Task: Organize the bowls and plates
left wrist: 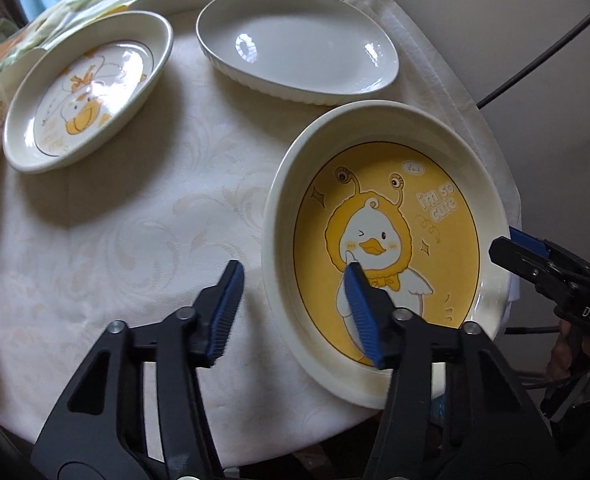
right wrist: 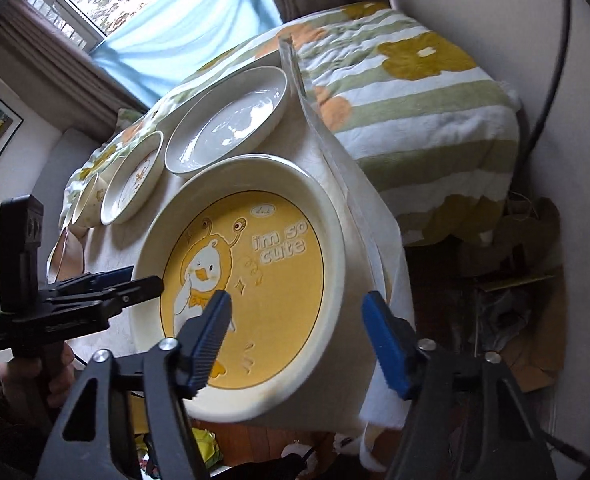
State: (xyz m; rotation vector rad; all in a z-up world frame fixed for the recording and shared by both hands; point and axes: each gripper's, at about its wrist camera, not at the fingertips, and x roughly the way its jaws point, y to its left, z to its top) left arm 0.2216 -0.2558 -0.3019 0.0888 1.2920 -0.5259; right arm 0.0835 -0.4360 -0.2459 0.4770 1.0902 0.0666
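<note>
A yellow duck plate (left wrist: 391,216) (right wrist: 263,248) with a cream rim sits at the table's near right corner, partly past the edge. My left gripper (left wrist: 295,276) is open, straddling the plate's left rim, one finger inside, one outside. My right gripper (right wrist: 299,304) is open, straddling the plate's right rim; it also shows in the left wrist view (left wrist: 535,256). A plain white oval dish (left wrist: 295,48) (right wrist: 235,120) lies behind. A smaller duck plate (left wrist: 91,88) (right wrist: 135,176) lies far left, with a small bowl (right wrist: 91,200) beyond it.
The table wears a cream patterned cloth (left wrist: 115,220). A striped flowered blanket (right wrist: 415,92) covers the surface behind the dishes. A window with a blue curtain (right wrist: 175,20) is at the back. Clutter and cardboard (right wrist: 515,280) lie on the floor right of the table.
</note>
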